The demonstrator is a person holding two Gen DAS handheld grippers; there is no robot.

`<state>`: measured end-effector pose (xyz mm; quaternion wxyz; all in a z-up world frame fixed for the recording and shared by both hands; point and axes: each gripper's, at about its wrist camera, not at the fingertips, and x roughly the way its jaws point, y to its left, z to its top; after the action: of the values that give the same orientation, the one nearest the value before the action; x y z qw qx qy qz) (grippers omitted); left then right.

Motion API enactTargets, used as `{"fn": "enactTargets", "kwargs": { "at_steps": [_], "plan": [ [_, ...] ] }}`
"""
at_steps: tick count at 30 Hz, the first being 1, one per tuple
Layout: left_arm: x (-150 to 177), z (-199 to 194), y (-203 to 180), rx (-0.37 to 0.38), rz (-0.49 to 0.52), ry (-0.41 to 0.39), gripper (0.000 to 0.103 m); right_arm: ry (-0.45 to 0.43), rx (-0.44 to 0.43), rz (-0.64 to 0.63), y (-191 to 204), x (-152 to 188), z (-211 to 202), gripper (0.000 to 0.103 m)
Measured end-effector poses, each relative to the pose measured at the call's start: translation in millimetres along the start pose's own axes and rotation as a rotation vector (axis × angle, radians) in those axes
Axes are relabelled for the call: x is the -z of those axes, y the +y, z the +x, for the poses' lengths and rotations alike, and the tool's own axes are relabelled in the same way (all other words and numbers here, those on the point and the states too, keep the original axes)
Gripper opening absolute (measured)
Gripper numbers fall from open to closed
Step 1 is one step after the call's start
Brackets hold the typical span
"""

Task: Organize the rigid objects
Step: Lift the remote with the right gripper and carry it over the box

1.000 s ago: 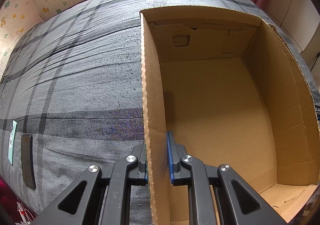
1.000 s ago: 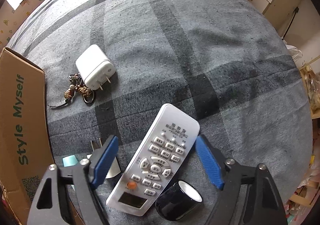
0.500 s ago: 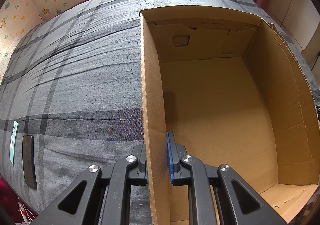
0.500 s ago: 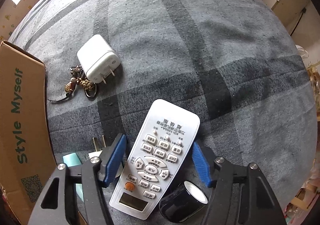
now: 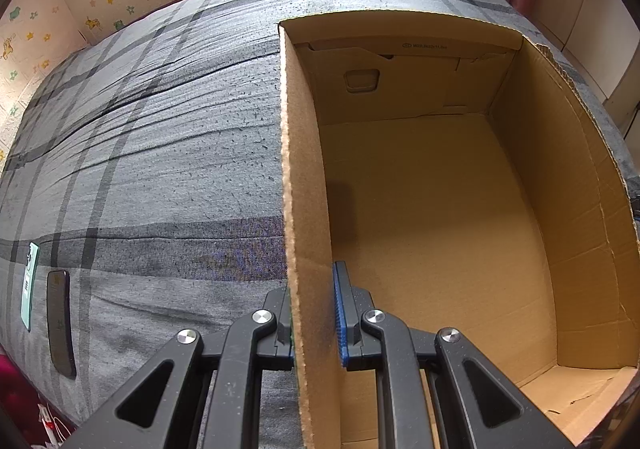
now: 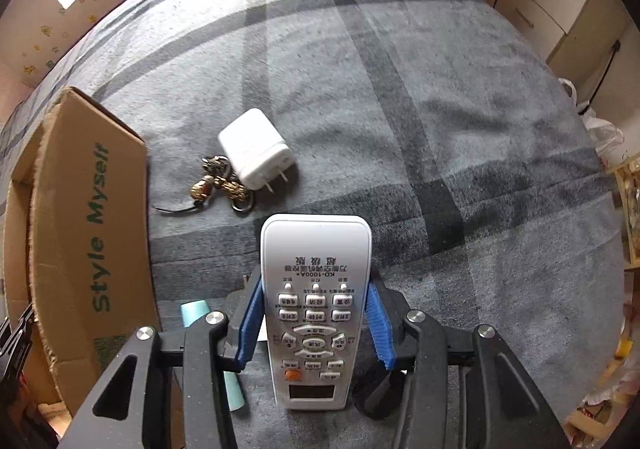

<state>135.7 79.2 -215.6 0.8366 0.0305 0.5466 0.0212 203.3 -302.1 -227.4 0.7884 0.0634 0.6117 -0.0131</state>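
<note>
My left gripper [image 5: 314, 313] is shut on the left wall of the open cardboard box [image 5: 298, 177], one finger outside and one inside; the box inside is bare. My right gripper [image 6: 314, 323] is shut on the white remote control [image 6: 314, 289], its blue pads [image 6: 250, 323] against both long sides, and holds it above the grey plaid bed cover. A white plug charger [image 6: 254, 147] and a bronze keychain [image 6: 218, 189] lie beyond the remote. The box also shows in the right wrist view [image 6: 84, 233] at the left.
A pale teal tube [image 6: 232, 381] lies under my right gripper's left finger. A black phone [image 5: 60, 323] and a teal card [image 5: 29, 285] lie at the bed's left edge. Cabinets [image 6: 560, 9] stand past the bed's right side.
My right gripper closed on the remote and lifted it, turning it straight along the fingers. The black cylinder under the gripper is no longer seen. The left gripper has stayed on the box wall.
</note>
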Motion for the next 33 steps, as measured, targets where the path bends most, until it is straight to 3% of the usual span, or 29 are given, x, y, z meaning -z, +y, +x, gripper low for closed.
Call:
{"fn": "enactTargets", "kwargs": {
  "at_steps": [18,33],
  "plan": [
    [0.1,0.0,-1.9,-0.006,0.003,0.001,0.015,-0.115,-0.008,-0.114,25.6,4.0,-83.2,0.049],
    [-0.3,0.3,-1.8,-0.005,0.002,0.002,0.015,-0.179,-0.099,-0.269,94.7,1.2,-146.7,0.049]
  ]
}}
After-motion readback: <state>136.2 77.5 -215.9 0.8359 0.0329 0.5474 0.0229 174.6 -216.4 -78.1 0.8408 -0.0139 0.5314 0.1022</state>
